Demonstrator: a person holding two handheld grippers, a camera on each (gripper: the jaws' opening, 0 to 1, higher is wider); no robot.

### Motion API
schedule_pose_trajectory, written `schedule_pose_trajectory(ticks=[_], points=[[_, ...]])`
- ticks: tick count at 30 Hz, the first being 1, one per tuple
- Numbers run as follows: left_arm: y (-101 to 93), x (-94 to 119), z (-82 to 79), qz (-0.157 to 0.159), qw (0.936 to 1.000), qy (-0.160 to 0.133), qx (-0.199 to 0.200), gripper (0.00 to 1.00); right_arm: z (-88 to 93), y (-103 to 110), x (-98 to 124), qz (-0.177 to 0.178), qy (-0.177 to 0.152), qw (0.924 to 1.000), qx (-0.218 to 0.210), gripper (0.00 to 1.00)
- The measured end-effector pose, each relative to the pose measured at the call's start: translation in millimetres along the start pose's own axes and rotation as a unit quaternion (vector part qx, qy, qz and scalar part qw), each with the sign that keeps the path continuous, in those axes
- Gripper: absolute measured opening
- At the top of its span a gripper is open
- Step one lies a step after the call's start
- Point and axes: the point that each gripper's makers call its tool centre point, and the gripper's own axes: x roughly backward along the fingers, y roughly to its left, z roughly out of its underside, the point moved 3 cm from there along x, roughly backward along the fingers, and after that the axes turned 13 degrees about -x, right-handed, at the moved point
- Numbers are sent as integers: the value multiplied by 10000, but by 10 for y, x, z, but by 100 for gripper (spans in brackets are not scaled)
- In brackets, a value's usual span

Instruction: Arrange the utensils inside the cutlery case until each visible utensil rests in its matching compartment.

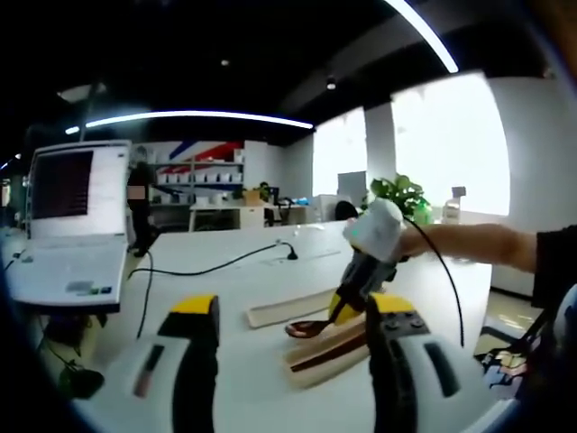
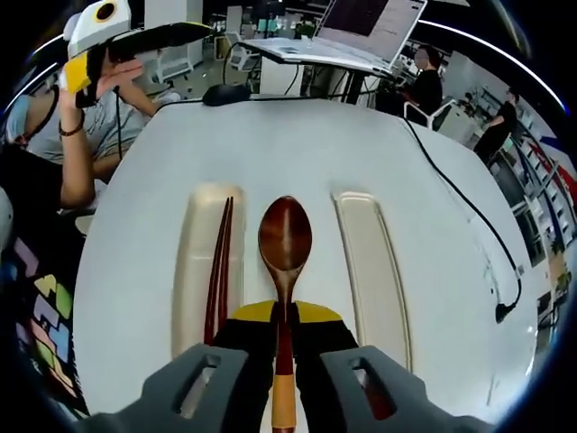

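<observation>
We count one wooden spoon (image 2: 285, 236), one pair of chopsticks (image 2: 218, 271) and two pale tray halves (image 2: 371, 271) on the desk (image 2: 297, 144) — plus one laptop (image 2: 361, 27) and one black cable (image 2: 469, 207).

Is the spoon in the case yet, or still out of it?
Out. The right hand-held gripper is shut on the spoon, holding it between the chopsticks' tray and the empty tray, in neither.
</observation>
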Motion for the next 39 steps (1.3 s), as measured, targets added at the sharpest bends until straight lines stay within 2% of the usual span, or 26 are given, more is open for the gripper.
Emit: schedule_pose_trajectory(ticks=[5,7,13,21,30,39], points=[[2,13,-8,0,10000,-24,12,69,-38,43,110,-29,-57,10000,-56,4],[0,13,-6,-1,10000,-19,6,69,-79,55,161,-18,-157,9993,-325,4],[14,-12,11,10,10000,28,1,69,-116,177,291,-89,-120,9999,-72,4],[-22,-17,5,37,10000,23,-6,69,-15,390,217,-345,-13,9992,185,4],[-61,-37,25,30,10000,58,-10,69,56,459,124,-478,6,9987,202,4],[-94,-58,42,55,9999,90,-27,69,108,450,34,-440,113,9987,225,4]])
